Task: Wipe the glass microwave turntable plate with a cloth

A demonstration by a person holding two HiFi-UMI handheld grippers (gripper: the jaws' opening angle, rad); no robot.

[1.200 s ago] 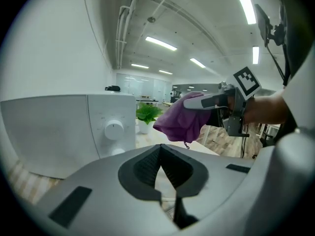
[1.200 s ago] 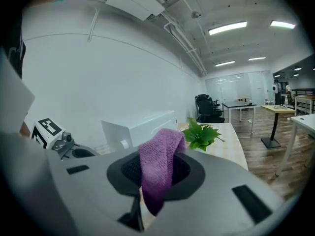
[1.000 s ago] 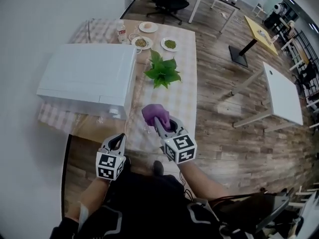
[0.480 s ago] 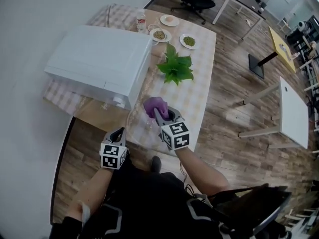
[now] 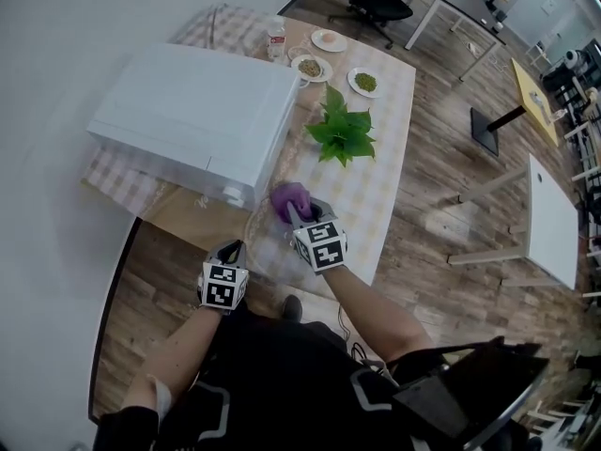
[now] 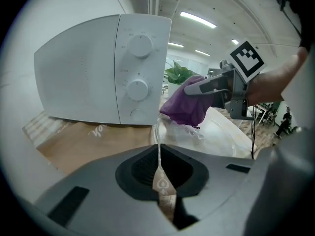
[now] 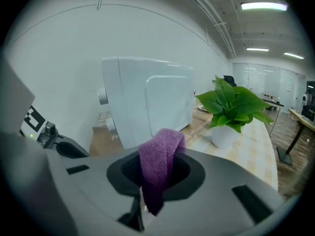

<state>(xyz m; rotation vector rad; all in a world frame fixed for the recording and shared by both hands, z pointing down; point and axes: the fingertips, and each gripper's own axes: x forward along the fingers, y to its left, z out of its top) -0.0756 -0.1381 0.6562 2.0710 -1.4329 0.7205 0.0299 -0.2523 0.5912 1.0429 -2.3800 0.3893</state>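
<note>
1. My left hand-held gripper (image 5: 233, 249) sits at the near edge of the desk (image 5: 380, 191). Its jaws are closed on the rim of the glass turntable plate (image 6: 224, 137), whose thin edge runs straight between them.
2. My right hand-held gripper (image 5: 297, 216) is clamped on a bunched purple cloth (image 5: 288, 198). A fold of the cloth stands up out of the jaws and a tail hangs below them.
3. The plate lies flat on the checked covering of the desk, just in front of the white microwave (image 5: 192, 120) and on its control-dial side. In the head view the clear plate is hard to make out.
4. In the left gripper view the cloth bears down on the far part of the plate, near the microwave's lower corner.
5. A potted green plant (image 5: 342, 135) stands further along the desk, apart from the plate.
6. Three small dishes (image 5: 309, 67) and a bottle (image 5: 275, 36) stand at the far end of the desk, beyond the plant.
</note>
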